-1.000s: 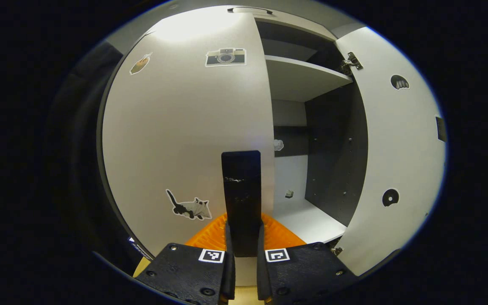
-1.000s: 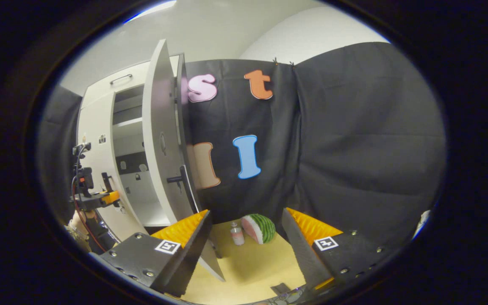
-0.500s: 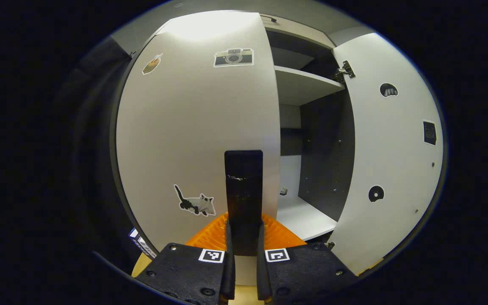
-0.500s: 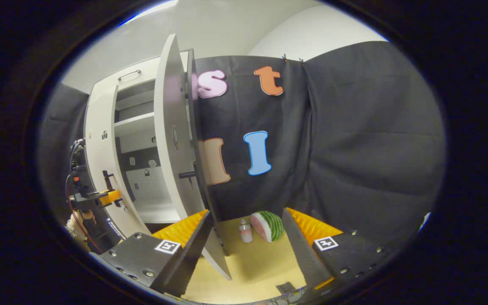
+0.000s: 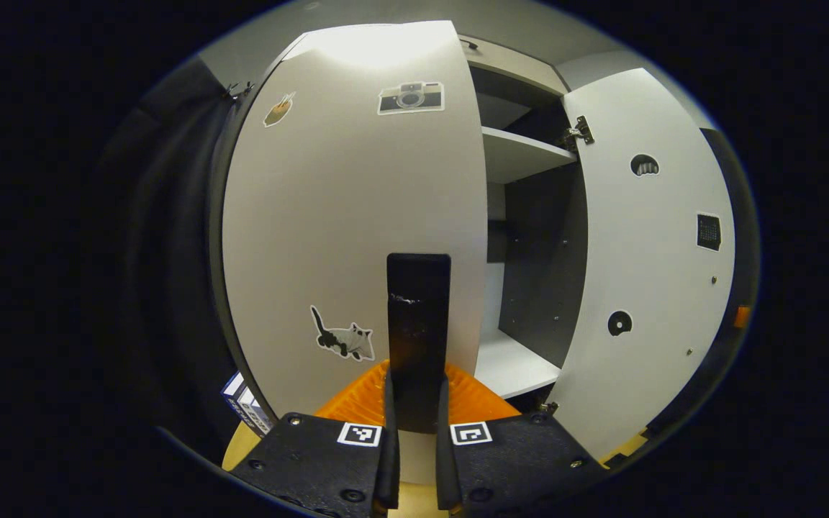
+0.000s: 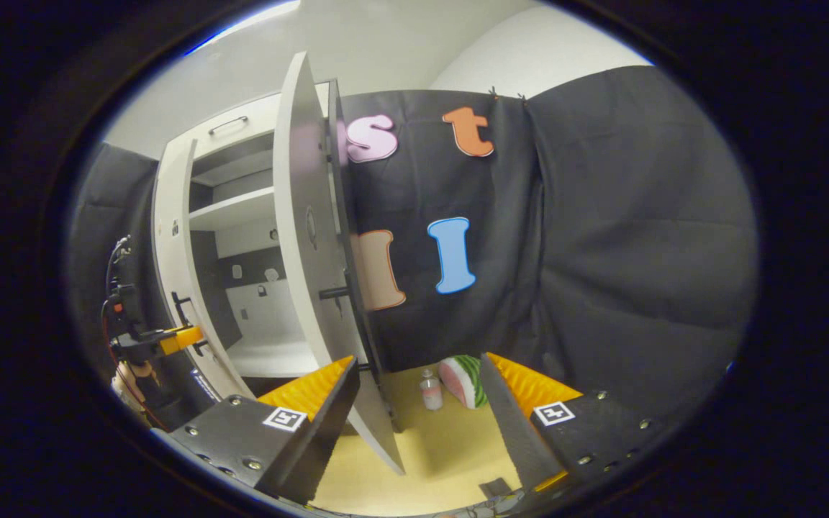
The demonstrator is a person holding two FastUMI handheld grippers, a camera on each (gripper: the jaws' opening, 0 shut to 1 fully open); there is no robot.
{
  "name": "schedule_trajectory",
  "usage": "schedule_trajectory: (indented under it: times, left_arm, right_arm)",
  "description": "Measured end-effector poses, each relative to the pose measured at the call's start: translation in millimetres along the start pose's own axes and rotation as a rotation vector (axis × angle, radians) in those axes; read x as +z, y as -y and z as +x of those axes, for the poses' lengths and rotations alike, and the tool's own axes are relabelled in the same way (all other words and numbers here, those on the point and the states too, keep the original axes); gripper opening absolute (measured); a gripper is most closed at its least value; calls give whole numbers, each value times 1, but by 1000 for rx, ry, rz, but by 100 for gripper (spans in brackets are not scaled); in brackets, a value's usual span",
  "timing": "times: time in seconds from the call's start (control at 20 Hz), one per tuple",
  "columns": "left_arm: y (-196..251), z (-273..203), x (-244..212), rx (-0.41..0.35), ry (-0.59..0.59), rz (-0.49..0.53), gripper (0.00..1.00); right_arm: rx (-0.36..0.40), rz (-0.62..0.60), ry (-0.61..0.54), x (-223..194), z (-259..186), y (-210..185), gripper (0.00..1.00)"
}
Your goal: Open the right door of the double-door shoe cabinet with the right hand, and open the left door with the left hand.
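Already your left hand-held gripper [image 5: 414, 410] was clamped on the stiff black handle [image 5: 418, 316]; the light left door [image 5: 357, 216] likely swung easily; the right hand-held gripper [image 6: 418, 403] gaped empty.

My white left door [image 5: 350, 216], stickered, stands partly open at twelve o'clock, its black handle [image 5: 418, 331] upright before me; the right door [image 5: 648, 266] hangs wide at three o'clock.

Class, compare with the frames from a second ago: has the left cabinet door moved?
Yes. In the right gripper view the left door has swung outward from the cabinet's shelf, opening wider, with the left claw shut on its handle.
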State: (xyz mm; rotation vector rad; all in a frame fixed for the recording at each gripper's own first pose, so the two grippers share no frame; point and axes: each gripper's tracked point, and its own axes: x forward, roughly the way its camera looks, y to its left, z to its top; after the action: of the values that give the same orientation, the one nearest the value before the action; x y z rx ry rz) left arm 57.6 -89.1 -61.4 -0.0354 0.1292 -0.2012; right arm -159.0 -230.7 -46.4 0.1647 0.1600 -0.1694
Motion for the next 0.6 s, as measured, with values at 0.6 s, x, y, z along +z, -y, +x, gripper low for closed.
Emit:
schedule_trajectory:
  times: [0.6]
  left_arm:
    - [-5, -15, -2, -13, -11, -13, 21]
  right_arm:
    - [38, 11, -21, -4, 19, -11, 99]
